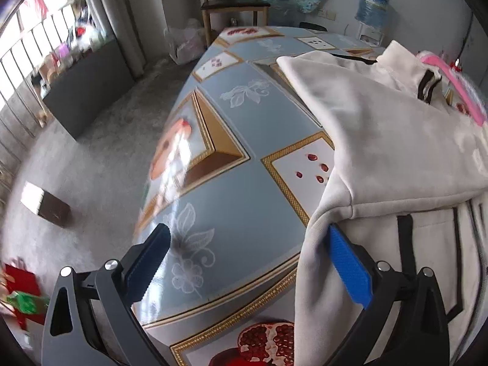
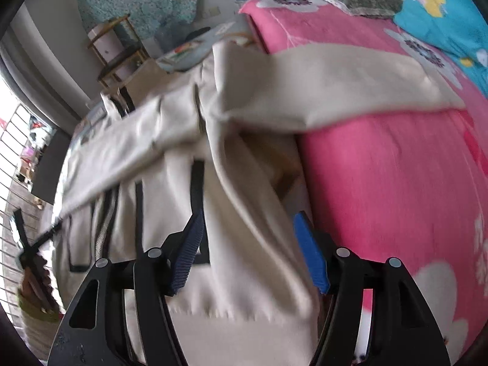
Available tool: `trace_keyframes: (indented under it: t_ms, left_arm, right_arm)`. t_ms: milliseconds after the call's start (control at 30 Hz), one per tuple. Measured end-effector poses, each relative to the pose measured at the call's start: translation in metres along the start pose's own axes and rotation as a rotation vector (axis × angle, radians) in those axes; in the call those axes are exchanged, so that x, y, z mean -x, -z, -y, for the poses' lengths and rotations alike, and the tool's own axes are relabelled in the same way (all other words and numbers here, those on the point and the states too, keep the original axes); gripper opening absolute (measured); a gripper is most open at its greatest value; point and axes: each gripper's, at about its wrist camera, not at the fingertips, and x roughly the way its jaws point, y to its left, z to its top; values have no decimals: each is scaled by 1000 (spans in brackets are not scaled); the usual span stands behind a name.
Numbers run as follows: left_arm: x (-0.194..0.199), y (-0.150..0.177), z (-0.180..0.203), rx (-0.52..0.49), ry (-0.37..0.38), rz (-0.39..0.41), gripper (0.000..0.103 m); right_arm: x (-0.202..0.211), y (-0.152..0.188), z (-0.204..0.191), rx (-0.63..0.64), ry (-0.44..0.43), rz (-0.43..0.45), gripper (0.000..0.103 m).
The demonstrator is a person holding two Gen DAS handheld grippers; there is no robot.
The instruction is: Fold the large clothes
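Cream jacket [image 1: 381,140] with black trim: spread over right half of patterned desk [image 1: 231,158], one sleeve folded across its body. Left gripper [image 1: 250,262]: fingers wide, empty, at jacket's lower-left edge. Right gripper [image 2: 247,250]: fingers apart, straddling a loose fold beside pink bedding [image 2: 396,183].

A cream jacket [image 1: 381,140] with black stripes and trim lies on a grey-blue surface [image 1: 231,158] patterned with white flowers, gold frames and red pomegranates, beside pink bedding [image 2: 396,177] with white flowers and a bright blue pillow [image 2: 442,12].
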Motion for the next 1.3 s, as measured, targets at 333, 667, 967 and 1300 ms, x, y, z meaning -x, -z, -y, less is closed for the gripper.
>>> trace_keyframes:
  t_ms: [333, 667, 967, 1300]
  left_arm:
    - [2, -1, 2, -52, 14, -23, 99]
    - [78, 59, -7, -74, 294, 60, 99]
    - [89, 124, 3, -57, 342, -15, 89]
    - [92, 140, 12, -87, 401, -75, 61]
  right_arm:
    - [12, 25, -1, -8, 37, 46, 61]
    - [14, 28, 10, -20, 51, 56, 61]
    - [5, 32, 12, -16, 53, 29, 61]
    - [0, 43, 24, -35, 52, 8, 60]
